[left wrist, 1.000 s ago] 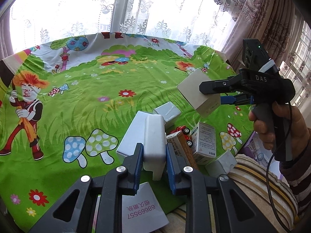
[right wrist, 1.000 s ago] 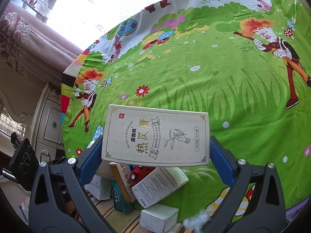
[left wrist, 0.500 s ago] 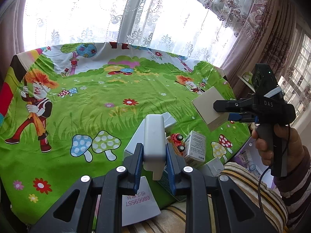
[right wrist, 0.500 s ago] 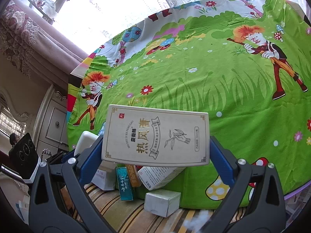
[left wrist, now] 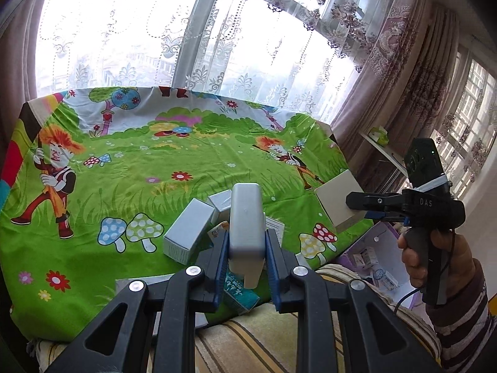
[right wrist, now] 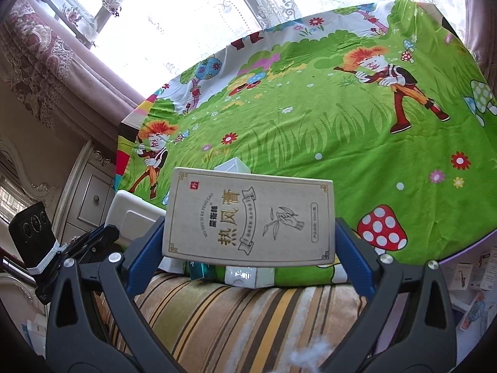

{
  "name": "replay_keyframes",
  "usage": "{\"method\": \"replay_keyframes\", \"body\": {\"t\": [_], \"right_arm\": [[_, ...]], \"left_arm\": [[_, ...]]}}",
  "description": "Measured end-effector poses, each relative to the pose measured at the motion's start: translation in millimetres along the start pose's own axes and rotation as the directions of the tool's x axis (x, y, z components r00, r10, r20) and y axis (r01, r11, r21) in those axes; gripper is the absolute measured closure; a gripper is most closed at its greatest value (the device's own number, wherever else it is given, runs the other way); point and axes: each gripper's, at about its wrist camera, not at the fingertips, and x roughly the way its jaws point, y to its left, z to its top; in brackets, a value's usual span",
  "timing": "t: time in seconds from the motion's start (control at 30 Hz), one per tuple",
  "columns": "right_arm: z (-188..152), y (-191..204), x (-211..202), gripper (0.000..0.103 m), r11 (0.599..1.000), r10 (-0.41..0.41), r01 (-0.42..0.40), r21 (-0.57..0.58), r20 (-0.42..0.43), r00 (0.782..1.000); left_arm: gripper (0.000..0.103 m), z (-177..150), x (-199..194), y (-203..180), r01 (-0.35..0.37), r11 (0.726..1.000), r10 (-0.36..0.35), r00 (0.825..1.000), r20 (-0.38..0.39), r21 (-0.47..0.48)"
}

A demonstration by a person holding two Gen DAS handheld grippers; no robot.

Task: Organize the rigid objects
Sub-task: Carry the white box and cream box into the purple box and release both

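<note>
My left gripper (left wrist: 245,256) is shut on a white plastic box (left wrist: 246,227) and holds it upright above the near edge of the bed. My right gripper (right wrist: 248,242) is shut on a flat beige carton with Chinese print (right wrist: 250,217), held in the air over the bed's edge; it also shows in the left wrist view (left wrist: 338,203) at the right. Several small cartons lie in a heap at the near edge, among them a grey box (left wrist: 188,231) and a teal box (left wrist: 237,292). The white box also shows in the right wrist view (right wrist: 133,220).
The bed has a green cartoon sheet (left wrist: 155,168). A striped cushion (right wrist: 233,317) lies at its near edge. Curtained windows (left wrist: 186,31) are behind. A drawer cabinet (right wrist: 90,195) stands at one side. Loose boxes lie on the floor (right wrist: 472,279).
Both grippers have pulled up and back from the heap with their boxes. The bed looks farther off and more of the window and cushion is in view.
</note>
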Motion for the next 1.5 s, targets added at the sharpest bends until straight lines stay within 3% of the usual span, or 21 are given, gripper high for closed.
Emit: {"method": "replay_keyframes", "body": {"t": [0.23,0.43,0.7,1.03,1.23,1.33,1.43,1.5], "right_arm": [[-28,-32,-56,0.002,0.998,-0.061,0.059,0.036,0.061,0.996],[-54,-74,-100,0.002,0.987,-0.131,0.121,0.103,0.097,0.987],[-84,-119,-132,0.002,0.954,-0.270,0.251,0.166,0.102,0.958],[-101,-150,-149,0.002,0.913,-0.381,0.357,0.199,0.100,0.919],[-108,-165,-157,0.002,0.885,-0.429,0.400,0.237,0.083,0.900],[-111,-174,-158,0.002,0.870,-0.443,0.413,0.269,0.061,0.894],[-112,-177,-156,0.002,0.863,-0.449,0.421,0.280,0.042,0.892],[-112,-176,-153,0.002,0.862,-0.450,0.425,0.276,0.034,0.892]], "left_arm": [[0.079,-5,0,-45,0.104,0.994,-0.104,0.995,-0.009,0.021],[0.079,-15,13,-96,0.200,0.978,-0.197,0.979,-0.051,0.052],[0.079,-32,44,-163,0.316,0.946,-0.302,0.940,-0.161,0.070],[0.079,-54,77,-225,0.390,0.917,-0.352,0.889,-0.295,0.083],[0.079,-59,90,-251,0.419,0.901,-0.361,0.867,-0.343,0.112],[0.075,-62,95,-258,0.441,0.889,-0.370,0.852,-0.372,0.125],[0.056,-64,96,-258,0.440,0.889,-0.366,0.850,-0.379,0.127],[0.053,-63,95,-254,0.444,0.890,-0.379,0.848,-0.372,0.106]]}}
